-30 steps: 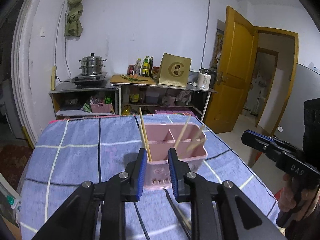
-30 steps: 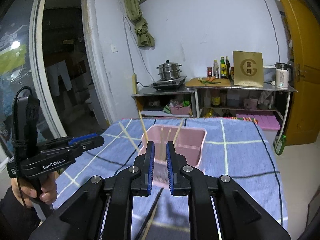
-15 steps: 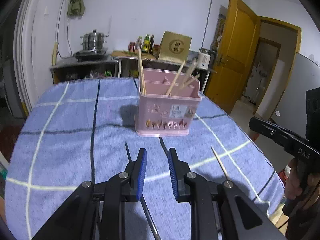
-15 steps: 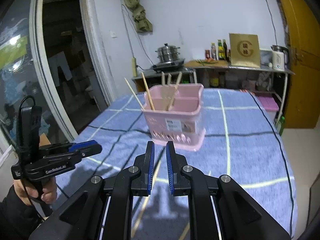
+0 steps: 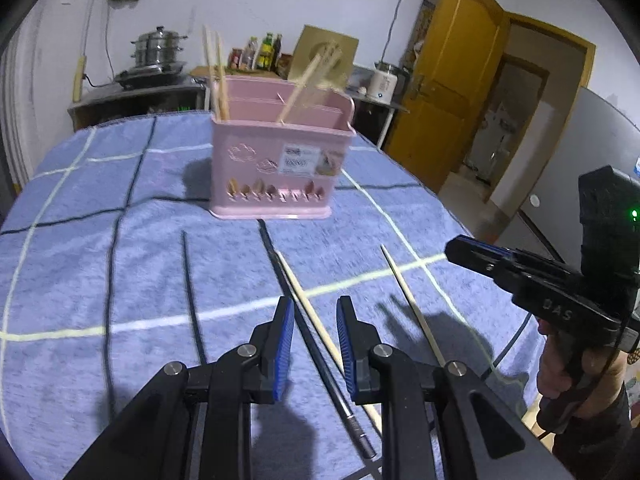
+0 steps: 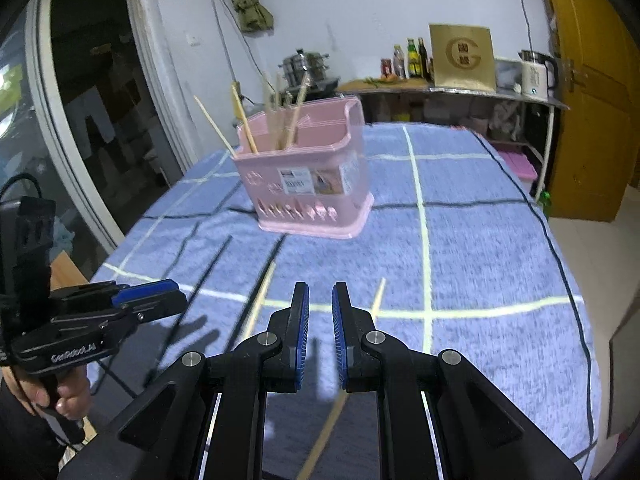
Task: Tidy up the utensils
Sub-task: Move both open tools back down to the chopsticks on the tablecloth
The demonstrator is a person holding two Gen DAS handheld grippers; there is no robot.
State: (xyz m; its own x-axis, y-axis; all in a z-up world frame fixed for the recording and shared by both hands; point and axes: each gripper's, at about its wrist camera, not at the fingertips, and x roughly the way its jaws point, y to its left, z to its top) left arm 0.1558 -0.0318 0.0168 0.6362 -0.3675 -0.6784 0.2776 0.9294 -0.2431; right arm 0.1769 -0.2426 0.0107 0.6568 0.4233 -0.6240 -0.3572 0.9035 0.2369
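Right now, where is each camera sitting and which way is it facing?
Left wrist: on the left tool, angled down over loose chopsticks toward the pink holder; right tool and hand at right.
Right wrist: on the right tool, facing the holder; left tool at left.
Shared: holder, blue cloth, chopsticks.
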